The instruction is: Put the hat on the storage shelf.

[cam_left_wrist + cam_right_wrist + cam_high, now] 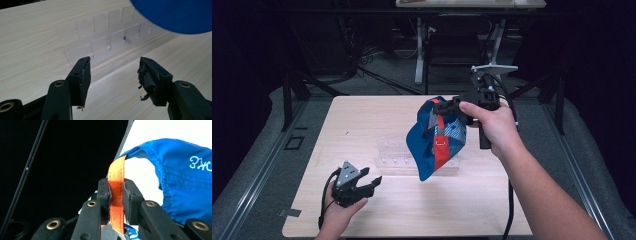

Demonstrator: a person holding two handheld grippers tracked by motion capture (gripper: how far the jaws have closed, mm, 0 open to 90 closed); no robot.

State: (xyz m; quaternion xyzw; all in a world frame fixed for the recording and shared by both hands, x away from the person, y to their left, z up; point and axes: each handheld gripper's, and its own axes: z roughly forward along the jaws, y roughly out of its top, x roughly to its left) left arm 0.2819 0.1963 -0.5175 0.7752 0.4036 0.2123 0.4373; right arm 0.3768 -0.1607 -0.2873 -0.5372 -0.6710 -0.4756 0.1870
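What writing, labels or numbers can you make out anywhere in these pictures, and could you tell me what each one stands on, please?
White embroidered characters on the blue cap: cut off at the edge of the right gripper view and seen reversed, so they cannot be read for certain.
Orange strap clamped in the right gripper: no writing on it.
Clear plastic rack and table: no text, label or number.

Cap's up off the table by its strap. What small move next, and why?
Probably bring the open left gripper up to the blue cap: it dangles by its orange strap from the shut right gripper, above the clear rack, swinging unsupported.
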